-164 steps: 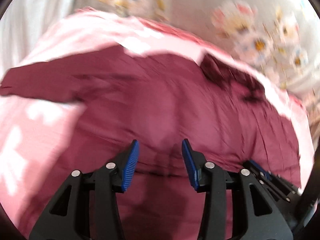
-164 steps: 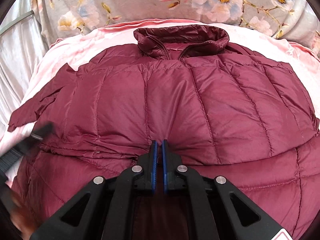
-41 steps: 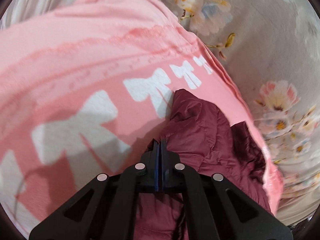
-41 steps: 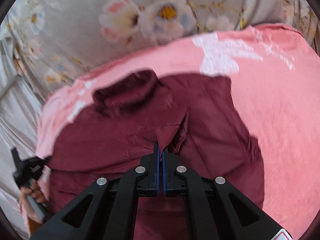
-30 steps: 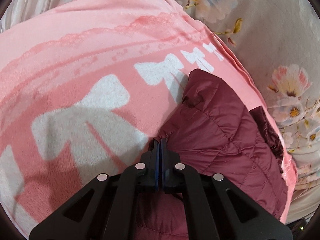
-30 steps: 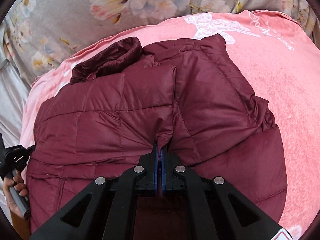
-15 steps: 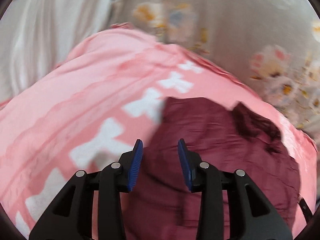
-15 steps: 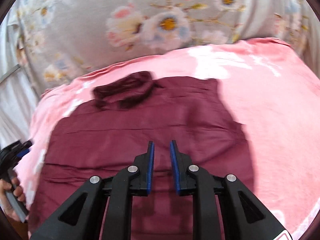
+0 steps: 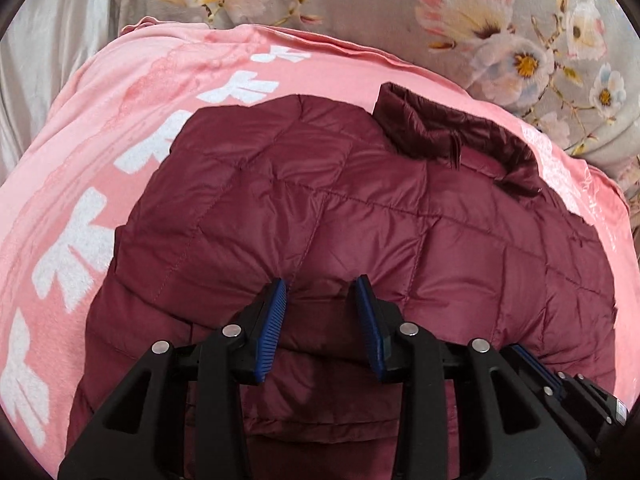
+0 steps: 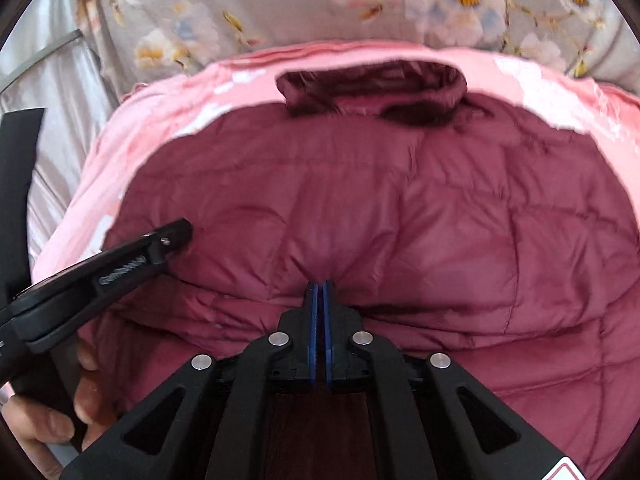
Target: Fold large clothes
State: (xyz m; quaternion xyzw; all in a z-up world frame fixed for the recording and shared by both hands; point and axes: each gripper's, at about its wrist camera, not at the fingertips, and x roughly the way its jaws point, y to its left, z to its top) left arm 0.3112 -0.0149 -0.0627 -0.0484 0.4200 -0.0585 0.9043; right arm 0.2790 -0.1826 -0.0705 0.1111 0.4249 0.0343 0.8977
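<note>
Directly ahead of both tools lay the maroon puffer jacket, spread on the pink blanket, collar at its far end; left tool stood wide over a raised fold, gripping nothing; right tool was clamped on the jacket's bunched near edge; floral bedding lay beyond.

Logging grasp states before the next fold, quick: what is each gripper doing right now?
Left gripper: open, fingers straddling a puff of the maroon jacket.
Right gripper: shut on the maroon jacket's fold.
</note>
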